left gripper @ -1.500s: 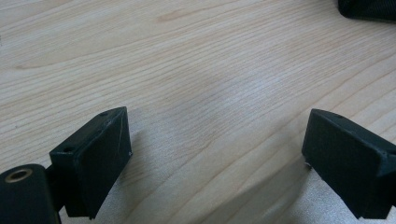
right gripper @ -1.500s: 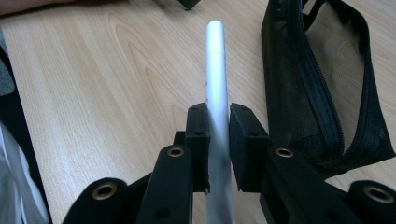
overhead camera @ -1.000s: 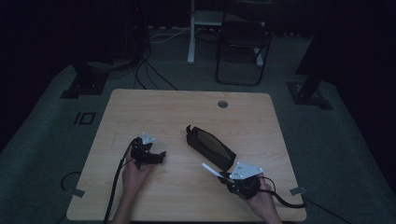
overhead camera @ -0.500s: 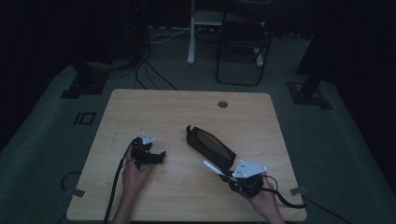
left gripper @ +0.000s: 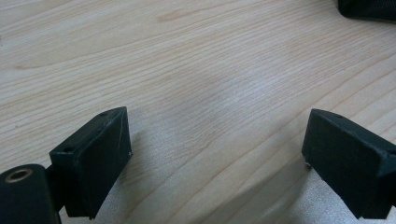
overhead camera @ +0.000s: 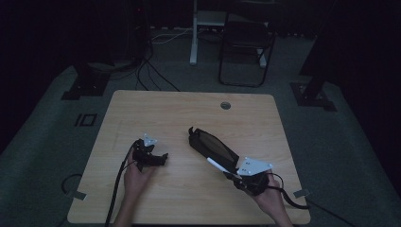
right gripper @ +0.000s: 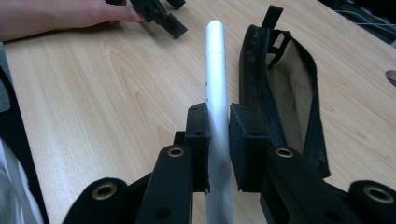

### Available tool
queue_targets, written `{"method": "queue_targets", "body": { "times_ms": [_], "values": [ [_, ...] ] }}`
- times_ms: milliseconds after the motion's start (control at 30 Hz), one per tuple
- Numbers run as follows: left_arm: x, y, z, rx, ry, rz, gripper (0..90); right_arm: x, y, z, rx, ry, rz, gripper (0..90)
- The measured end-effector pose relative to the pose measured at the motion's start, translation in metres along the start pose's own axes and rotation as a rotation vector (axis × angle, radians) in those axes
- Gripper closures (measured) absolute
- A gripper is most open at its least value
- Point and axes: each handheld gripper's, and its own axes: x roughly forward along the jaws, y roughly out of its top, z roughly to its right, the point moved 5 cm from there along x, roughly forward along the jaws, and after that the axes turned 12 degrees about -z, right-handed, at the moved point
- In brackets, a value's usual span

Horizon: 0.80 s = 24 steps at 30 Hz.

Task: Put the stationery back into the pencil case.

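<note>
Right tongs (right gripper: 218, 140) (clamping pen (right gripper: 217, 79)) shifted nearer pouch (right gripper: 289, 88).

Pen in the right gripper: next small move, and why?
Probably swing the pen sideways over the pouch opening and tip it in. The right gripper is clamped on it, the pouch lies unzipped just beside it, and the left gripper rests open, apart.

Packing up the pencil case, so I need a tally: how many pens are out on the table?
1. The white pen is clamped in the right gripper, beside the open black pencil case. More could be hidden inside the case.
</note>
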Motion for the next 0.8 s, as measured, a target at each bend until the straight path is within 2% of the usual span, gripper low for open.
{"method": "queue_targets", "body": {
  "times_ms": [800],
  "values": [
    [0.000,0.000,0.000,0.000,0.000,0.000,8.3,-0.014,0.013,0.011,0.006,-0.028,0.022,78.9]
  ]
}}
